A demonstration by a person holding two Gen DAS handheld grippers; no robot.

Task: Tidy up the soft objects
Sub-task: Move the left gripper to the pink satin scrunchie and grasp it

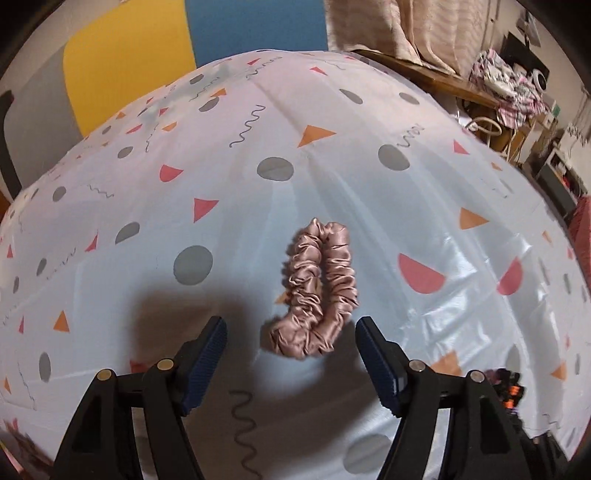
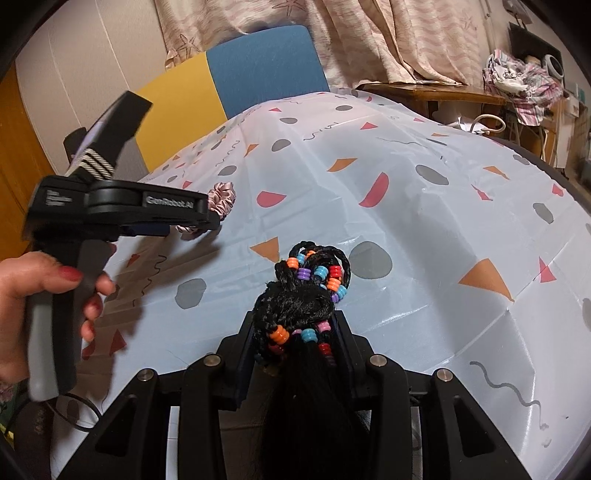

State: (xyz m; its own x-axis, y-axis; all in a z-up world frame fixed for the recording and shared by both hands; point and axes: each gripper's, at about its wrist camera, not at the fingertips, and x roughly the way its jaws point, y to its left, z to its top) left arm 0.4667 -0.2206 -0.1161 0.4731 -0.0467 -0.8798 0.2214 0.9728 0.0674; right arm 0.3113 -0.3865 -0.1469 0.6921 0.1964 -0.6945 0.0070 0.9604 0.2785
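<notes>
A pink satin scrunchie (image 1: pixel 319 291) lies on the patterned tablecloth (image 1: pixel 424 206), just ahead of my left gripper (image 1: pixel 291 334), which is open with the scrunchie's near end between its fingertips, not gripped. In the right wrist view the left gripper (image 2: pixel 207 221) hovers at the left over the same scrunchie (image 2: pixel 221 195), mostly hiding it. My right gripper (image 2: pixel 295 325) is shut on a black braided hair tie with coloured beads (image 2: pixel 310 288), held above the cloth; black strands hang down between the fingers.
A blue and yellow chair back (image 2: pixel 258 70) stands behind the table. A wooden shelf (image 2: pixel 436 94) with crumpled clothes (image 2: pixel 524 83) and curtains (image 2: pixel 388 33) lies at the back right. The person's hand (image 2: pixel 44 291) holds the left gripper's handle.
</notes>
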